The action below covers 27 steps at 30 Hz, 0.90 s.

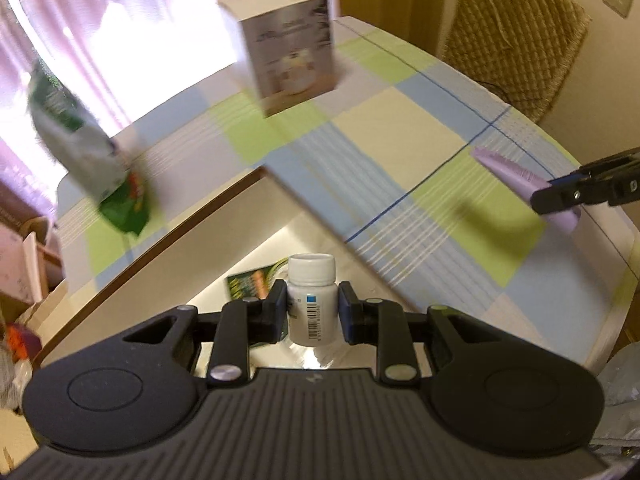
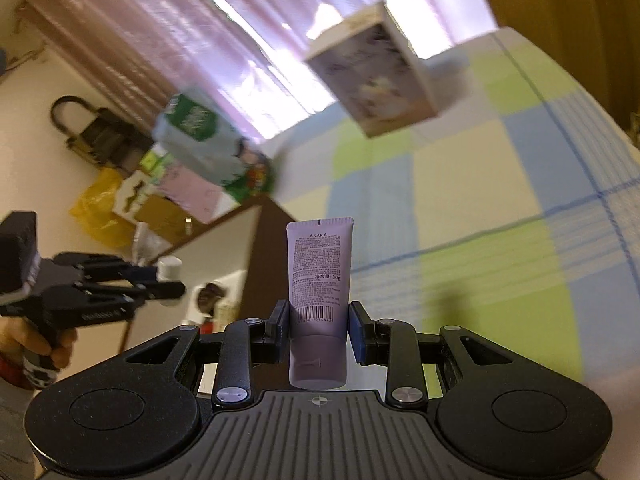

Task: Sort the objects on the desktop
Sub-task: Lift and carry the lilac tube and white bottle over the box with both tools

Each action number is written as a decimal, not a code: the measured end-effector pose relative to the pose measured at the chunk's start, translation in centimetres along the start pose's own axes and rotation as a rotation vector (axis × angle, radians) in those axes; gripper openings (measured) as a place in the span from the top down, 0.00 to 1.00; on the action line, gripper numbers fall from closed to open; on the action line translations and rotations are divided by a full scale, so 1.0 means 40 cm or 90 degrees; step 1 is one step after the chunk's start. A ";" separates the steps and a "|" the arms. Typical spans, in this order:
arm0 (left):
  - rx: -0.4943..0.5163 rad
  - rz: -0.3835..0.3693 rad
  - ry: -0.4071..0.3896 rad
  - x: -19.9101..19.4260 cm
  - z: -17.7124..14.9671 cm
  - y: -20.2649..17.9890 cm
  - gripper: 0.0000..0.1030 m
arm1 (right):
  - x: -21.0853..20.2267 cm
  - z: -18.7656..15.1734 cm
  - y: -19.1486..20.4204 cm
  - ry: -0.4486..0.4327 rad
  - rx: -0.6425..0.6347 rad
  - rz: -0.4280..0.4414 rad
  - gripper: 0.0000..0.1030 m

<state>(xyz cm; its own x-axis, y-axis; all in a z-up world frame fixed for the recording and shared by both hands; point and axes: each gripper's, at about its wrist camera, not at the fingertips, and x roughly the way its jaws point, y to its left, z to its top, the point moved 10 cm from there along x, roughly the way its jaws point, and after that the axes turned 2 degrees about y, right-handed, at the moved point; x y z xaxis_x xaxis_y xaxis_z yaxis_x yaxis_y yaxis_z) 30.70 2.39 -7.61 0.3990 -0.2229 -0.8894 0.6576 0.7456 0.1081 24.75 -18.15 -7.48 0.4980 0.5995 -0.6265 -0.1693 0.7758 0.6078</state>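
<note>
My left gripper [image 1: 313, 312] is shut on a small white pill bottle [image 1: 312, 300] with a white cap and holds it above a white-walled box [image 1: 256, 240] at the table's near edge. My right gripper [image 2: 318, 326] is shut on a lilac tube [image 2: 319, 276] with printed text, held upright above the checked tablecloth. The right gripper [image 1: 560, 198] with the lilac tube [image 1: 508, 172] also shows at the right of the left wrist view. The left gripper [image 2: 168, 280] with the bottle [image 2: 170, 268] shows at the left of the right wrist view.
A tall cardboard product box [image 1: 288, 44] stands at the far middle of the table [image 1: 420, 128]. A green and white snack bag [image 1: 84, 152] stands at the far left. A green packet [image 1: 252, 280] lies inside the box. A wicker chair [image 1: 516, 28] stands beyond the table at right.
</note>
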 end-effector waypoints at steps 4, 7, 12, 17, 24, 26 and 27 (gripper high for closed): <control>-0.023 0.016 -0.006 -0.038 -0.053 0.051 0.78 | 0.030 0.004 0.083 -0.001 -0.021 0.031 0.68; -0.043 0.028 -0.010 -0.065 -0.094 0.092 0.78 | 0.057 0.008 0.137 0.000 -0.027 0.058 0.68; -0.075 0.045 -0.010 -0.099 -0.168 0.164 0.78 | 0.111 0.010 0.211 0.012 -0.034 0.092 0.68; -0.100 0.048 0.003 -0.108 -0.242 0.216 0.78 | 0.172 -0.002 0.266 0.041 -0.053 0.103 0.68; -0.115 0.031 0.035 -0.076 -0.316 0.252 0.78 | 0.264 -0.037 0.319 0.098 -0.101 0.095 0.68; -0.119 0.023 0.044 -0.064 -0.329 0.261 0.78 | 0.292 -0.049 0.331 0.116 -0.118 0.090 0.68; -0.120 0.020 0.049 -0.058 -0.336 0.265 0.78 | 0.307 -0.054 0.338 0.124 -0.125 0.088 0.68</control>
<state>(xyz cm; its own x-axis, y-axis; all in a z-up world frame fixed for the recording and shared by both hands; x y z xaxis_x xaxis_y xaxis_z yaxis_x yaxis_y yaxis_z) 28.16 19.24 -10.37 0.3627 -0.1549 -0.9190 0.5112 0.8575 0.0573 26.72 0.10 -8.02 0.2896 0.7140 -0.6374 -0.3941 0.6959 0.6004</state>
